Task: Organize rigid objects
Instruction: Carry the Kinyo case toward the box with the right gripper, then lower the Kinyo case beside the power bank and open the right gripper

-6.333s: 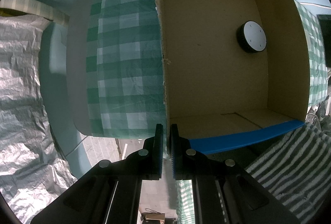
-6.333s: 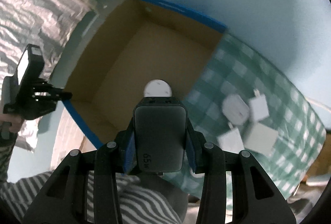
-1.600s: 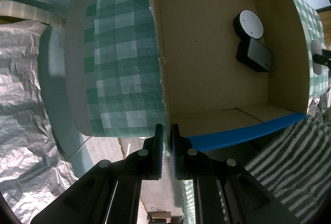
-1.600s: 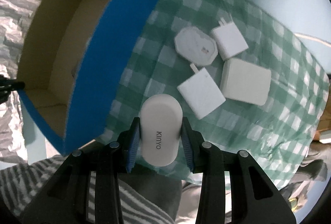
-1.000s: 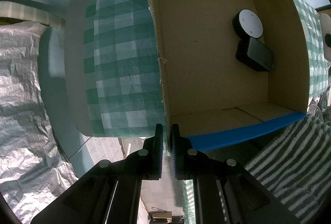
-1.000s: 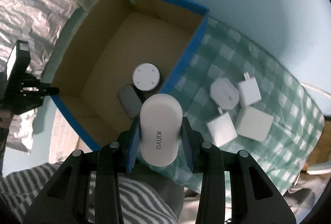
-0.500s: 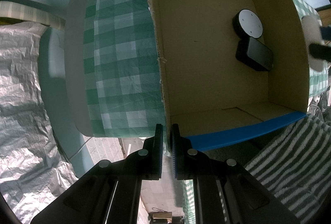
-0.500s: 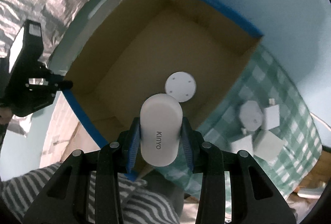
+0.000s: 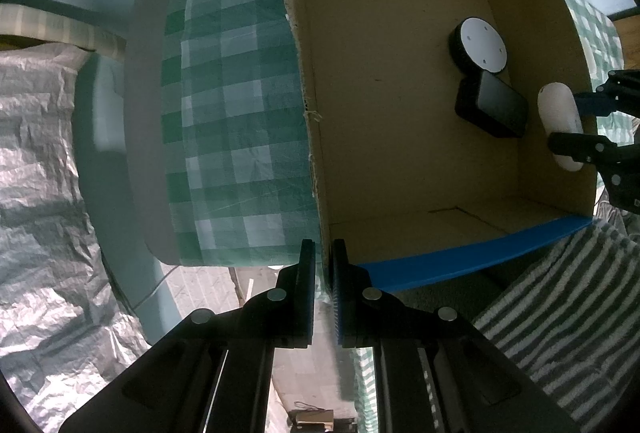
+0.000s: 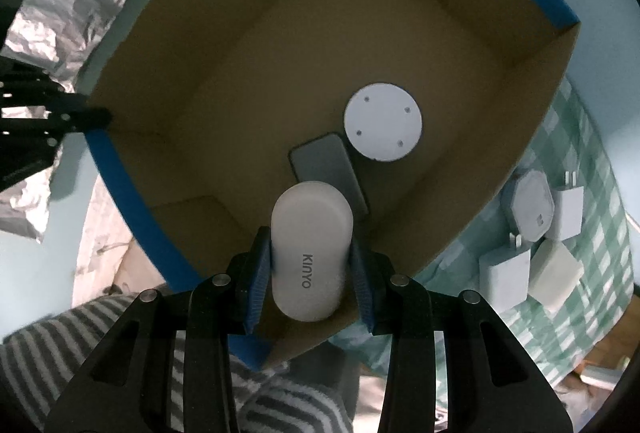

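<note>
An open cardboard box (image 10: 132, 193) with a blue rim holds a round white-topped puck (image 10: 383, 121) and a dark flat charger (image 10: 324, 165). Over its near right corner my right gripper (image 10: 308, 261) points down, shut on a white oblong KINYO device (image 10: 308, 245). In the left wrist view that device (image 9: 558, 125) hangs just inside the box's right wall, beside the charger (image 9: 496, 107) and the puck (image 9: 482, 45). My left gripper (image 9: 322, 253) is shut on the box's (image 9: 460, 265) left wall at its near corner.
Several white chargers (image 10: 528, 209) lie on the green checked cloth (image 10: 592, 253) right of the box. Crinkled silver sheeting (image 9: 40, 173) lies to the left of the pale blue surface. A striped sleeve (image 10: 60, 345) is near the bottom of the view.
My right gripper has carried the white device from beside the box to over it and lower; it now shows at the right edge of the left wrist view. The left gripper has not moved.
</note>
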